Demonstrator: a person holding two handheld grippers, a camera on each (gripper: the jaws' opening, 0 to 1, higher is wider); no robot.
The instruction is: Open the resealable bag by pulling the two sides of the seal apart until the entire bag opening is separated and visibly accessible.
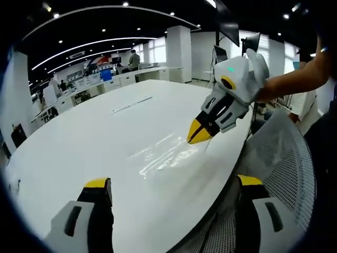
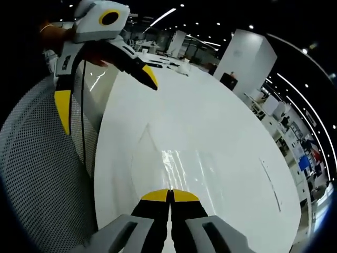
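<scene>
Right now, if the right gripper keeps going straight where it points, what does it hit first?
Probably the clear resealable bag lying flat on the white table. The right gripper, fingers shut, sits at its near edge; whether it already touches or grips the bag is unclear.

Bags: one clear bag (image 1: 163, 158) lying flat on the table, also seen in the right gripper view (image 2: 195, 168).
Tables: one big white table (image 1: 105, 137) under the bag; more desks (image 1: 126, 79) far back, too small to count.
Grippers: two. The left gripper (image 1: 171, 208) has its jaws wide apart. The right gripper (image 2: 169, 196) has its yellow tips pressed together.
Chairs: one mesh chair (image 1: 287, 158) beside the table.
Arms: one bare arm (image 1: 295, 79) holding a gripper.
People far back: at least one (image 1: 134, 59) standing; others too blurry to count.
</scene>
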